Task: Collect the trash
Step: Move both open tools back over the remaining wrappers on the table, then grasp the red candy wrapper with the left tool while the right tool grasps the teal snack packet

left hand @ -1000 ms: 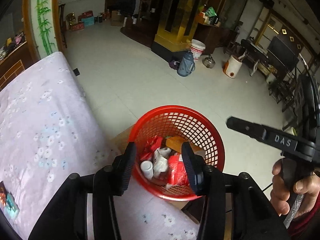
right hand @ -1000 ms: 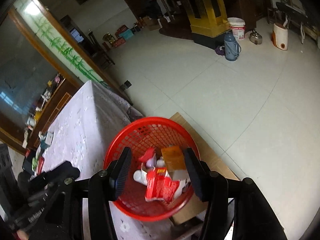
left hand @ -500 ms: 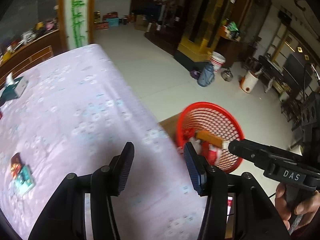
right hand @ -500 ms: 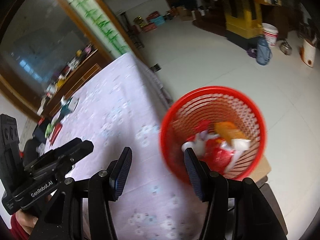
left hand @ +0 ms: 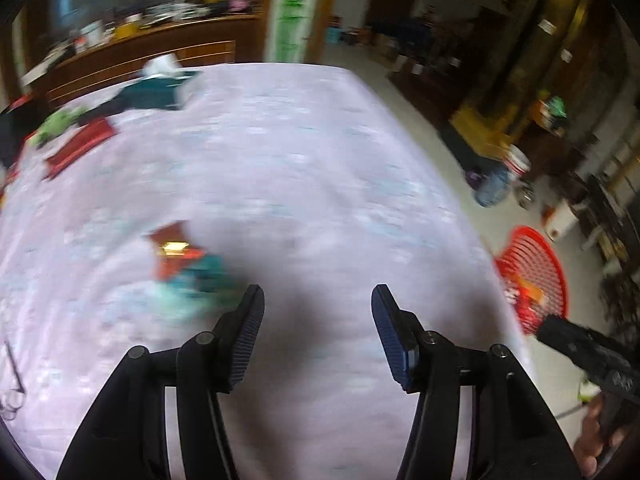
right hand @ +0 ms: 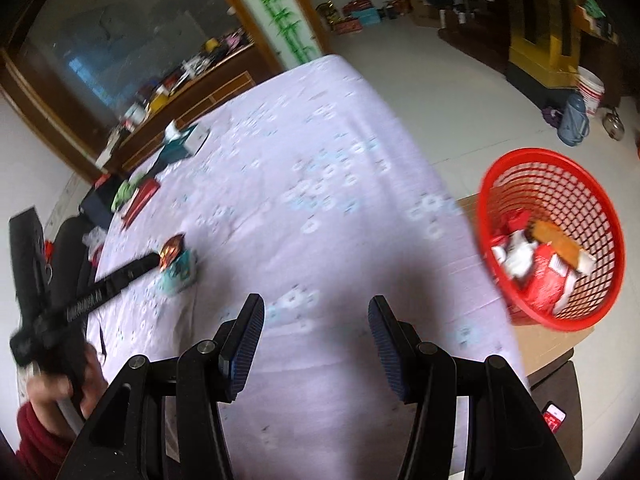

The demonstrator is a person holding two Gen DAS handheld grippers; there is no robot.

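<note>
- Remaining trash: red-and-gold crinkled foil wrapper (left hand: 172, 250) lying on the lilac floral tablecloth (right hand: 320, 152), touching a teal crumpled packet (left hand: 200, 276) just beside it. Both heavily motion-blurred in the left wrist view.
- Same pair in the right wrist view: wrapper (right hand: 173, 249) and teal packet (right hand: 180, 274), at the near-left part of the table.
- Red plastic mesh basket (right hand: 552, 236) sits off the table's right edge on a brown cardboard sheet (right hand: 548, 340). It holds red and white crumpled packaging plus an orange-brown flat box (right hand: 558, 245). In the left wrist view the basket (left hand: 534, 276) is partly cut off by the table edge.
- Left gripper (left hand: 318, 334): jaws spread wide, nothing between them, over bare cloth just right of the wrapper and packet. Not touching either.
- Right gripper (right hand: 316, 340): jaws also wide apart and empty, over the middle of the cloth, between the trash on its left and the basket on its right.
- Left gripper's black body (right hand: 100, 292) shows in the right wrist view, tip close to the wrapper; hand (right hand: 56, 392) and dark red sleeve below it.
- Far end of table: teal tissue box (right hand: 182, 142), flat red packet (right hand: 140, 196), green item beside it.
- Floor beyond: white bucket (right hand: 590, 90), blue-grey thermos jug (right hand: 574, 124).
</note>
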